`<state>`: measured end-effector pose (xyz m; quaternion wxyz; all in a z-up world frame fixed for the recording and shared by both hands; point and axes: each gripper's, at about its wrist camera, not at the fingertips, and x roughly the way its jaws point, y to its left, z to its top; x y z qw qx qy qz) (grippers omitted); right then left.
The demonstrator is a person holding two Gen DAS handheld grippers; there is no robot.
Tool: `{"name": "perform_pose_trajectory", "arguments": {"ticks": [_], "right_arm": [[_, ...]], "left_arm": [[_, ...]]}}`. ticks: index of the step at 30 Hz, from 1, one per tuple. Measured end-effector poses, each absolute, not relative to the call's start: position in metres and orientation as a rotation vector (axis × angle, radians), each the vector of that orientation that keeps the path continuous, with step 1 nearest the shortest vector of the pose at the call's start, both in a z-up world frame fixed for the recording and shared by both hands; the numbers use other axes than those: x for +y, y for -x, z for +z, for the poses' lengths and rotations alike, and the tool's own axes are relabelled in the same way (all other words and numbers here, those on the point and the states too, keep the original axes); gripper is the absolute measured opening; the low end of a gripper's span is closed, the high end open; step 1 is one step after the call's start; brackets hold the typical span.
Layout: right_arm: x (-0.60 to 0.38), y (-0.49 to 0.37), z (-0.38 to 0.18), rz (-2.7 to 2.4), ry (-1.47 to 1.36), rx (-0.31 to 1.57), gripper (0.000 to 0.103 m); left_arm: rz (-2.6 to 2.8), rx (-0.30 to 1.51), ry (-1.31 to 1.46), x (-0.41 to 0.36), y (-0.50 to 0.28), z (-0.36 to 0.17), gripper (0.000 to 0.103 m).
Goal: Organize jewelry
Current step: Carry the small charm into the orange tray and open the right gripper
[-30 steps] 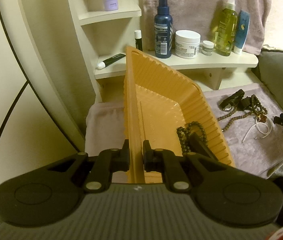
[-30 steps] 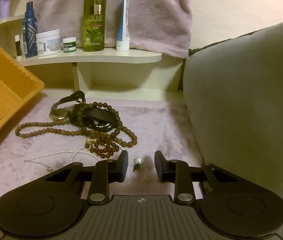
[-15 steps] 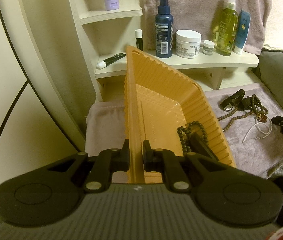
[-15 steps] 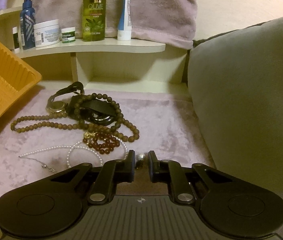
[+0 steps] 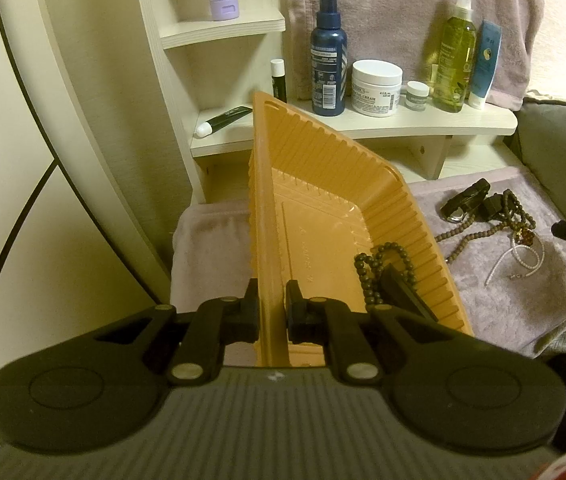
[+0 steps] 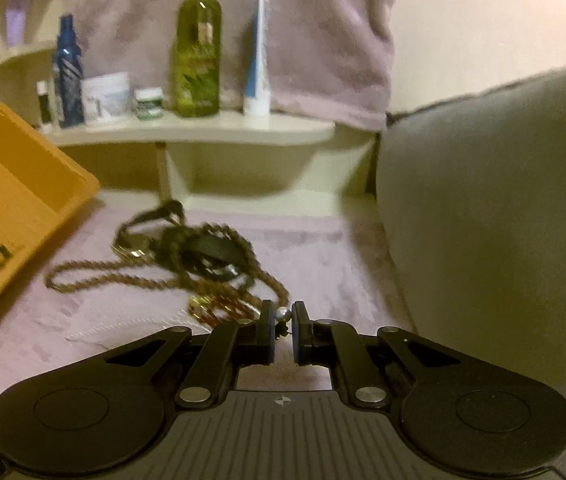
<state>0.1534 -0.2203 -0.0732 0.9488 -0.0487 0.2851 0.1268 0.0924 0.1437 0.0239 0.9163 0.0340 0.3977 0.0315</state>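
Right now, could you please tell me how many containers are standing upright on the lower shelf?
6: lip balm stick, blue spray bottle, large white cream jar, small jar, olive-green spray bottle, blue-white tube. A dark tube lies flat; others may be hidden behind the orange tray.

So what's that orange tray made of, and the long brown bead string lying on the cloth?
The orange tray looks like thin moulded plastic: ribbed walls, a faint sheen, slightly see-through at the floor. The brown bead string looks like matte wood or seed beads, dull and with no glint, though that stays a guess. The cloth under it looks like plush fabric, soft and napped.
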Motion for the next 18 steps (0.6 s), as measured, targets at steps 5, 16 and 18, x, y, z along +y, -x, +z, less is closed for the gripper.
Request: {"name": "perform_pose_trajectory", "arguments": {"ticks": [5, 16, 18], "right_arm": [[-0.199, -0.147, -0.054, 0.331, 0.079, 0.557, 0.008], [-0.123, -0.136, -0.038, 0.527, 0.053, 0.515, 0.008], [-0.112, -0.134, -0.038, 0.555, 0.045, 0.518, 0.008]], "left_arm": [[0.064, 0.818, -0.07, 0.144, -0.092, 0.024, 0.01], [0.059, 0.815, -0.069, 0.144, -0.091, 0.025, 0.01], [0.058, 0.815, -0.07, 0.144, -0.091, 0.025, 0.01]]}}
